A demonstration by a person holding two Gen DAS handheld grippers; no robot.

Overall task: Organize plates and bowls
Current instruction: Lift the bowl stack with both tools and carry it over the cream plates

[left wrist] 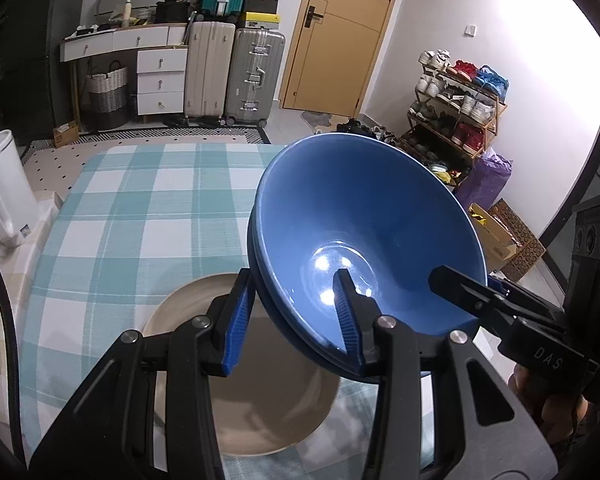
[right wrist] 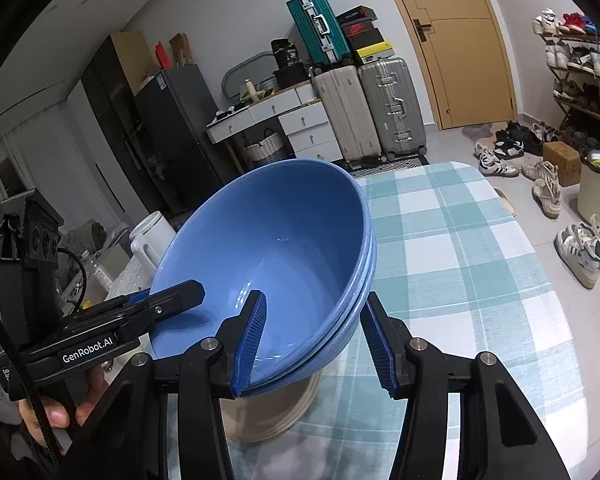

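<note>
Two nested blue bowls (left wrist: 364, 216) (right wrist: 284, 240) hang tilted in the air above a stack of beige plates (left wrist: 260, 420) (right wrist: 276, 412) on the checked tablecloth (left wrist: 140, 200) (right wrist: 460, 260). My left gripper (left wrist: 294, 316) is shut on one side of the bowls' wall, one finger inside and one outside. My right gripper (right wrist: 314, 340) clamps the opposite side the same way. In each wrist view the other gripper shows at the far rim: the right gripper (left wrist: 460, 292) and the left gripper (right wrist: 180, 296), the latter with a person's hand on its handle.
A white jug (left wrist: 0, 192) (right wrist: 152, 232) stands off the table's left edge. Beyond the far edge are suitcases (left wrist: 236, 76), a white drawer unit (left wrist: 160, 76) and a door (left wrist: 340, 32). A shoe rack (left wrist: 456, 108) and loose shoes (right wrist: 580, 248) lie to the right.
</note>
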